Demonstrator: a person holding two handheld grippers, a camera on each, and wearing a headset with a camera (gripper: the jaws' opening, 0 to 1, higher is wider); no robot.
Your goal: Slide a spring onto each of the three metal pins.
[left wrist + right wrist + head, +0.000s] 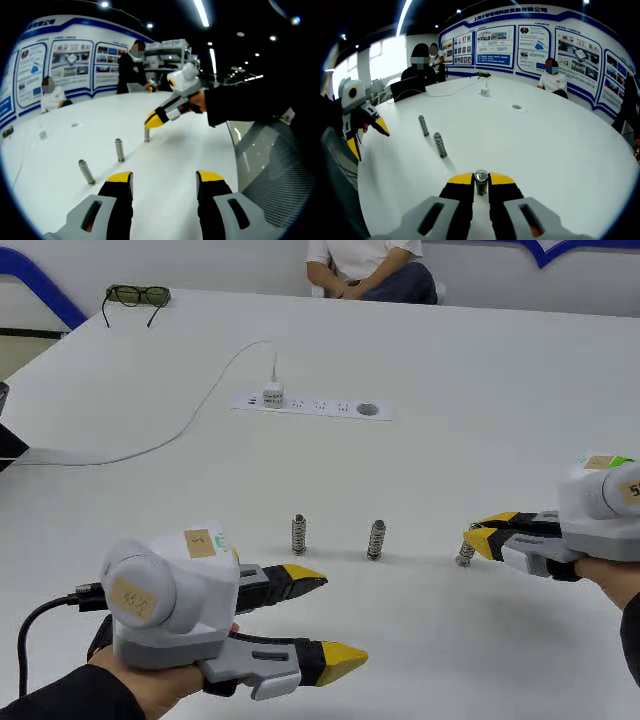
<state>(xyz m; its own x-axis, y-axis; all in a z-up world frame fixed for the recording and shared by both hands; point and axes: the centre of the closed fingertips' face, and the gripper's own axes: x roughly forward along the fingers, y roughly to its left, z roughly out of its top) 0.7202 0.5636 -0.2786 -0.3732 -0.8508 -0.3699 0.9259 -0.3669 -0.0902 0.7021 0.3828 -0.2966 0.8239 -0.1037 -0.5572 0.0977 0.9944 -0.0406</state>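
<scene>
Spring [481, 185] on its pin [481, 174], clamped in the right claw [481, 178]; left claw [165, 176] apart, empty.

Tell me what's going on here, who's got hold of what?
A person works two grippers at a white table. Three pins stand in a row, and each looks to carry a spring. The right gripper has its fingers closed around the end spring. The left gripper hangs open nearer the person, holding nothing.
</scene>
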